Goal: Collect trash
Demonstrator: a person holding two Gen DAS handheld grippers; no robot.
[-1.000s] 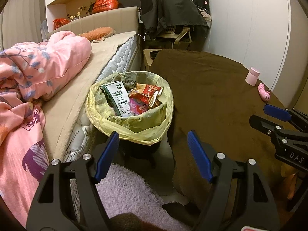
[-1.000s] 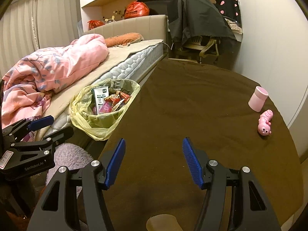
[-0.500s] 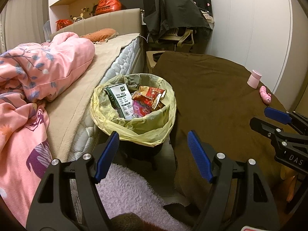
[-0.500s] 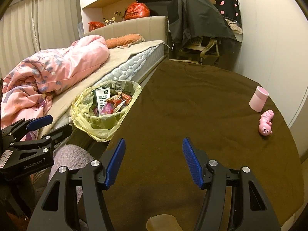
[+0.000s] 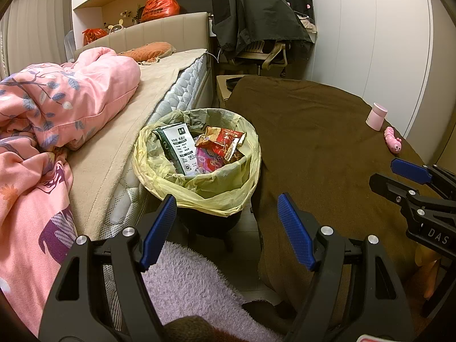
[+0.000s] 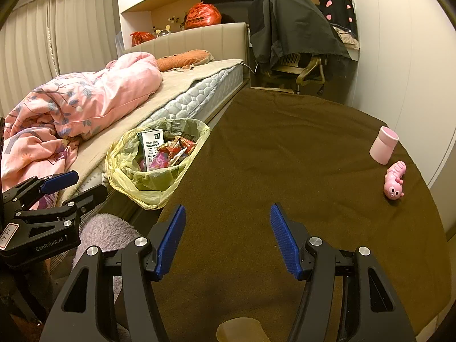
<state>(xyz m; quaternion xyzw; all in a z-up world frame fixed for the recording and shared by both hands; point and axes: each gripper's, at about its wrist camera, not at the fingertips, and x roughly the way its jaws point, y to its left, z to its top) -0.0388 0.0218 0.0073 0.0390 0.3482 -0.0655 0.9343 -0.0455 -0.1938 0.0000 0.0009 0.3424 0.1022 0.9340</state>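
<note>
pink cup [image 6: 383,144] beside caterpillar toy [image 6: 394,180], perhaps touching, on brown cloth [image 6: 285,156]

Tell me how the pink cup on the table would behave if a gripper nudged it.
The pink cup stands upright and looks taller than wide, so a high nudge would probably tip it. Once down, its round body might roll toward the pink toy. The brown cloth likely slows sliding.

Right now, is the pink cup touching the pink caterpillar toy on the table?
Apart. The right wrist view shows brown tablecloth between the pink cup and the caterpillar toy.
</note>
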